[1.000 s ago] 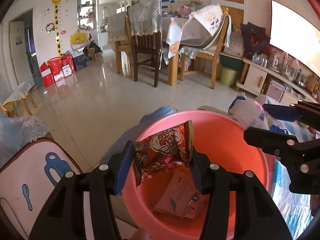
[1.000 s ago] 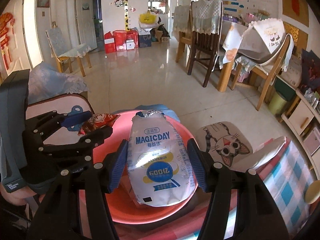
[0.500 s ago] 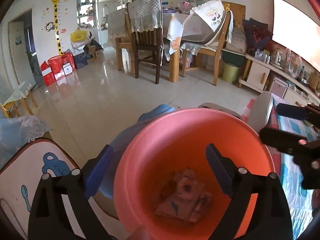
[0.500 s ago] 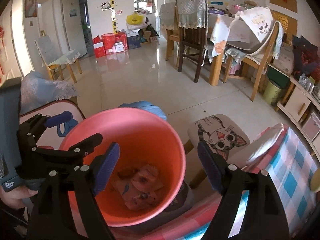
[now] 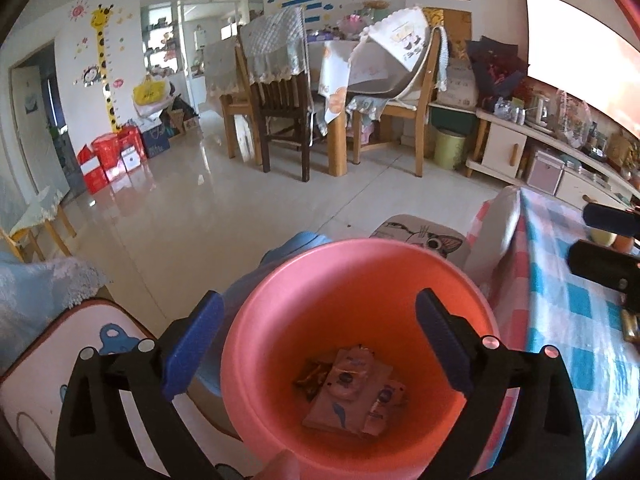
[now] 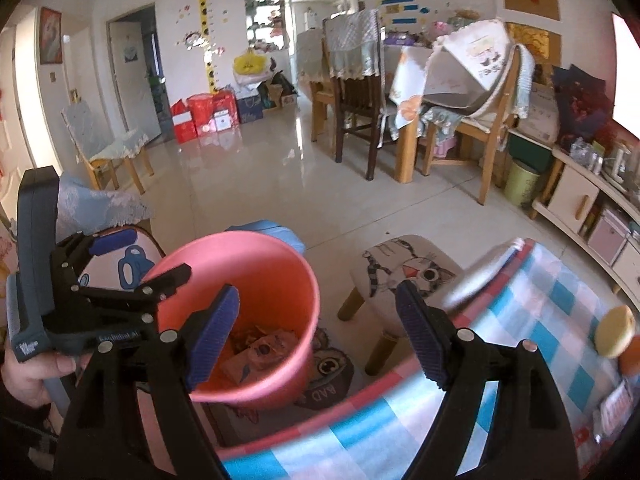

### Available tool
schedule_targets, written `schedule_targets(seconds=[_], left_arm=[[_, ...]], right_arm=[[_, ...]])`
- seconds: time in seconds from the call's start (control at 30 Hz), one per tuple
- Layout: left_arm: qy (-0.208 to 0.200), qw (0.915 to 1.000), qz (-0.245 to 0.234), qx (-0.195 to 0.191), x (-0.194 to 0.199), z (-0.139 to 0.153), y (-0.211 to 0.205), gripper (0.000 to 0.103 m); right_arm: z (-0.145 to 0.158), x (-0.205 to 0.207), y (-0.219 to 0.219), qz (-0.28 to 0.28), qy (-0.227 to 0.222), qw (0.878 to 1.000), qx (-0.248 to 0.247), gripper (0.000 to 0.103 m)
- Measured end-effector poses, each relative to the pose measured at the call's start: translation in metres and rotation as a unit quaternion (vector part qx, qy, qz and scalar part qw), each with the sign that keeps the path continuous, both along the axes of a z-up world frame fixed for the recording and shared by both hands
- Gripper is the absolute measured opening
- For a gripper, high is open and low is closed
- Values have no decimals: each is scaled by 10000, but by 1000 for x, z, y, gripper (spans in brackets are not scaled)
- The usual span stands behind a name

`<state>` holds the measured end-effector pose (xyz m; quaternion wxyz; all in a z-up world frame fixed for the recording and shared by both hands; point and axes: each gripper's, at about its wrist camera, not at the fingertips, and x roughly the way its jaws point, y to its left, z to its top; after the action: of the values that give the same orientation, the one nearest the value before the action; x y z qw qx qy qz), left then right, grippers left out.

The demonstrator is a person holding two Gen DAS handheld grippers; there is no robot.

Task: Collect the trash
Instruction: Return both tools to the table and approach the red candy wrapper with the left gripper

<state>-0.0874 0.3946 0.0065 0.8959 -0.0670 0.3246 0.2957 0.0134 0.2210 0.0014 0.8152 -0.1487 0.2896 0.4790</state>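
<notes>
A tiled living room with a covered dining table fills the background as a checked tablecloth runs along the near right, bearing a yellow round object and a few small items too blurred to name. Beside the cloth stands a cat-print stool, and next to it the pink bucket, now holding the trash: a second ago the left gripper clamped a red snack wrapper and the right a white milk pouch over the rim, and both packets have since dropped among the wrappers at the bottom. The left gripper hangs directly over the bucket with its jaws wide apart and empty; the right gripper is likewise spread and empty, and has swung off the bucket toward the table edge. With both loads delivered, this round of collecting looks finished; any further work would likely mean searching the tablecloth for remaining litter, though none can be firmly identified from here.
</notes>
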Motion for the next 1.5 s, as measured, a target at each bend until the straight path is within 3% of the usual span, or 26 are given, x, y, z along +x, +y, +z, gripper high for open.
schedule_targets(seconds=[0.1,0.23,0.47,0.8,1.0,1.13,1.4,1.5], left_arm=[[-6,9998,-176,24,0,12,-20,95],[-89,9988,-480,26,4,25,-53,95],[-106,9932,-1159,15,30,35,-134,95],[81,9708,-2395,-124,91,13,-279,95],[294,9545,-2950,-328,138,-20,-345,95],[504,9496,-3085,-249,166,-40,-379,95],[512,9282,-3673,-304,175,-62,-432,95],[605,9227,-3808,-59,177,-75,-449,95]], right_arm=[[8,-1,-39,-261,-48,9996,81,91],[14,0,-97,-632,-123,9979,101,92],[14,5,-245,-1661,-328,9855,56,92],[-13,6,-404,-2721,-415,9608,-326,92],[-36,1,-443,-2827,-340,9578,-394,92],[-54,6,-458,-2954,-263,9540,-444,92],[-66,38,-494,-3355,61,9405,-526,92],[-70,42,-494,-3338,114,9406,-614,92]])
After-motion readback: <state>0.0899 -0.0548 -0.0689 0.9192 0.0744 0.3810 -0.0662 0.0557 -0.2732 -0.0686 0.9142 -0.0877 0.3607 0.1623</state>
